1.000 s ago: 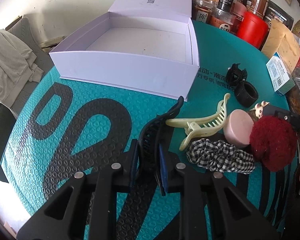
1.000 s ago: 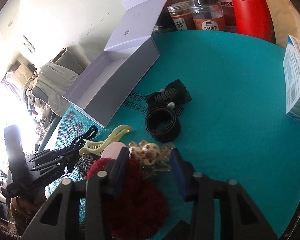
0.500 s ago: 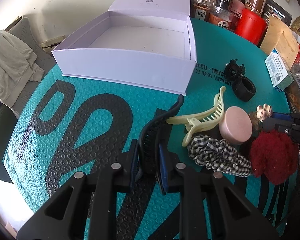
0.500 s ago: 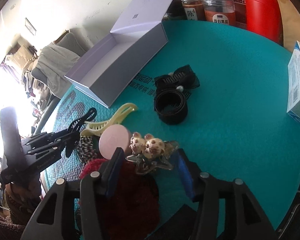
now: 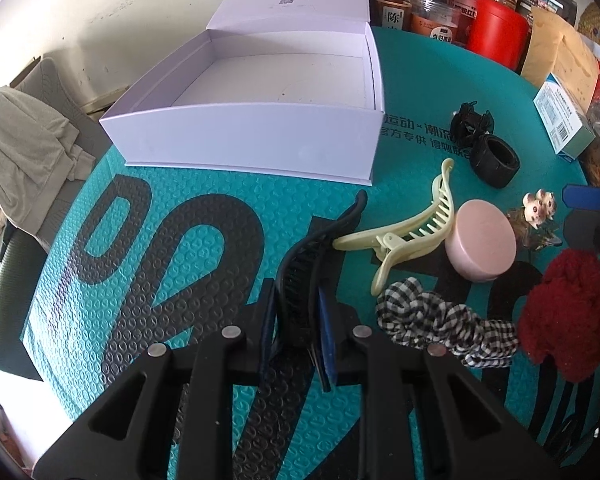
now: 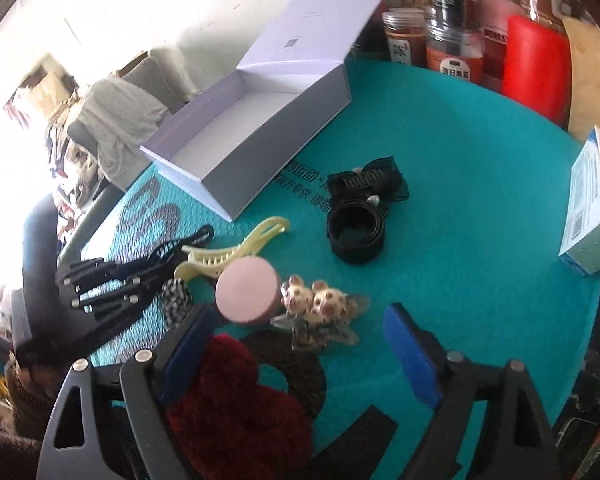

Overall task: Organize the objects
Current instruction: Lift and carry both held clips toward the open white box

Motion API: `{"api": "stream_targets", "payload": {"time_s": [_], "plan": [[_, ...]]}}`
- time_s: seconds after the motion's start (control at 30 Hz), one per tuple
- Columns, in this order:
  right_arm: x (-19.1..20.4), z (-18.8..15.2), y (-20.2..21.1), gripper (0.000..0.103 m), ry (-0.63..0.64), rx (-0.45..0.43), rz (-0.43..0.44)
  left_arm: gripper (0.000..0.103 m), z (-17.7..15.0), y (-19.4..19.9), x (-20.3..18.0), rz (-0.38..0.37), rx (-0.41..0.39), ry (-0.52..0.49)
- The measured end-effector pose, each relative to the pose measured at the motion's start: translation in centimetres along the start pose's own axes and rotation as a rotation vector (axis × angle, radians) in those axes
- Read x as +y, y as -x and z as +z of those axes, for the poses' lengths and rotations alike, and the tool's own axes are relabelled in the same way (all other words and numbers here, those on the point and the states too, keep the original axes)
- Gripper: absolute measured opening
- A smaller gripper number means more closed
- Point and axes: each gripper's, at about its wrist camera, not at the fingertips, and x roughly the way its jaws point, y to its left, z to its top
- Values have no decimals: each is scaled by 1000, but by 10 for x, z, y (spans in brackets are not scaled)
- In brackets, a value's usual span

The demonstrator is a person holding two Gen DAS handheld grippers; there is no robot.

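On the teal desk (image 5: 220, 216), my left tool (image 5: 298, 332) clamps a black hair claw (image 5: 312, 256); my right tool (image 6: 300, 344), jaws just spreading, straddles the mouse clip (image 6: 316, 304) without gripping.

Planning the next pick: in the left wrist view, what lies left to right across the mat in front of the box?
black hair claw in the left gripper → cream hair claw → pink round case → bear hair clip → red fuzzy scrunchie

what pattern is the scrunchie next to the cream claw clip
Black-and-white gingham check scrunchie; clearest in the left wrist view.
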Motion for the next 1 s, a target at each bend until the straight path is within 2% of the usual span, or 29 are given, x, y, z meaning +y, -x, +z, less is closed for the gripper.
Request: {"api": "stream_targets", "payload": {"time_s": [0.07, 0.17, 0.2, 0.27, 0.33, 0.4, 0.47, 0.5, 1.0], "plan": [[-5, 2, -2, 87, -23, -16, -7, 19, 1, 0, -2, 7, 1, -6], [-10, 3, -12, 86, -39, 12, -80, 19, 2, 0, 2, -13, 5, 14], [-13, 3, -17, 83, -49, 34, -85, 19, 2, -1, 3, -22, 6, 19], [-18, 3, -26, 71, -73, 82, -42, 19, 2, 0, 7, -45, 11, 30], [-20, 2, -31, 68, -81, 101, -12, 19, 2, 0, 10, -85, 22, 55], [-16, 1, -33, 65, -56, 83, -24, 19, 2, 2, 13, -108, 20, 76], [-14, 2, -34, 55, -42, 70, -25, 19, 0, 3, 13, -93, 16, 75], [-13, 2, -34, 54, -36, 65, -17, 19, 0, 3, 13, -92, 16, 76], [-4, -1, -2, 53, 5, -10, -19, 18, 5, 40, 24, -79, -39, 109]]}}
